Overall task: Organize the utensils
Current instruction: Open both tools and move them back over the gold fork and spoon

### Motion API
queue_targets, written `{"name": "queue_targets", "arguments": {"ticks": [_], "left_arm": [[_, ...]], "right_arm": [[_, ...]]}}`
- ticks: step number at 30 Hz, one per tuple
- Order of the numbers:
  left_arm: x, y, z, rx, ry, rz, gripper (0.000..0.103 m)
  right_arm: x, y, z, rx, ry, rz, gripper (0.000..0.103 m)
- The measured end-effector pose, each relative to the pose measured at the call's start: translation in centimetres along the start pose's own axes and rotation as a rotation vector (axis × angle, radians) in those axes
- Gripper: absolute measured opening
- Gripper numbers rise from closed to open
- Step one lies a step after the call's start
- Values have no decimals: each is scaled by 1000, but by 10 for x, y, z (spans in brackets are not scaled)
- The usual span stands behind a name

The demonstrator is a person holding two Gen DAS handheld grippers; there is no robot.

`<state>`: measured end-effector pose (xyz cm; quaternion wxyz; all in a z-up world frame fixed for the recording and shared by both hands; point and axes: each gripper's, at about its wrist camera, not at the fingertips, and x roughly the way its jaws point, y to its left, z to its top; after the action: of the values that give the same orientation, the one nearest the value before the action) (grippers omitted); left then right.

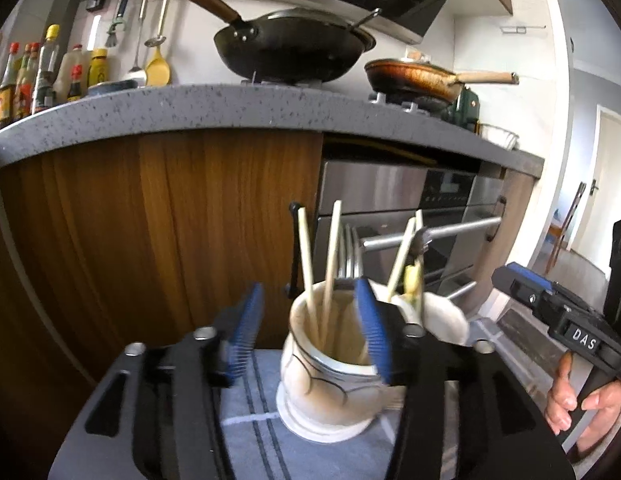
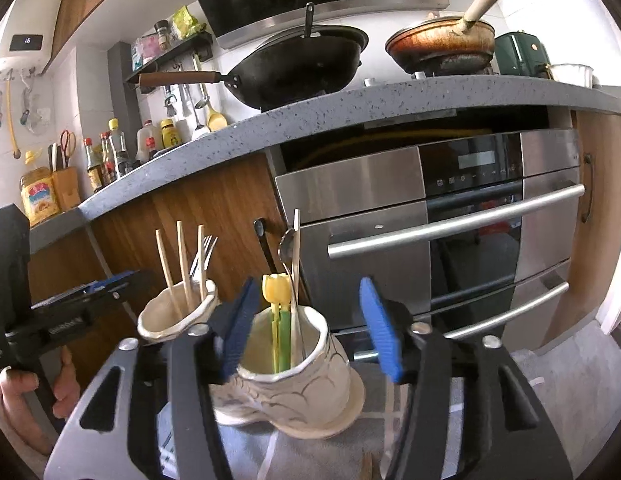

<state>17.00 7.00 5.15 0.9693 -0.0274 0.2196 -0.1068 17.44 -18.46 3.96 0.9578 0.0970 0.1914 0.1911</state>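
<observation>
Right wrist view shows your right gripper spread wide and empty around the spoon cup on the striped cloth, so centre it before closing gently.

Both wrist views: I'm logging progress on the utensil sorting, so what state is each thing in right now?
Left gripper: open, empty, at the left cup.
Right gripper: open, empty, at the right cup.
Left cup: upright, holding chopsticks and forks.
Right cup: upright, holding a spoon and a yellow tulip-topped stick.
Black wok: on the stove.
Oven: door closed.
</observation>
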Motion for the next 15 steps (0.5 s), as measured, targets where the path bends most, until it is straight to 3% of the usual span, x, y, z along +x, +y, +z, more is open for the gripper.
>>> {"name": "queue_targets", "arguments": {"ticks": [1,7,11,15], "left_arm": [[-7,-2,1,-4,-5,0,69],[-37,-18,-2,-4,-23,-6,96],[-46,-31,-15,-15,-13,0,98],[-38,-44,-37,-25,35,-25,98]], "right_arm": [[-5,0,0,-4,1,7,74],[-44,1,-6,-93,26,-26,98],[-58,-8,-21,-133,67,-116,98],[-60,-26,-41,-115,138,-153,98]]}}
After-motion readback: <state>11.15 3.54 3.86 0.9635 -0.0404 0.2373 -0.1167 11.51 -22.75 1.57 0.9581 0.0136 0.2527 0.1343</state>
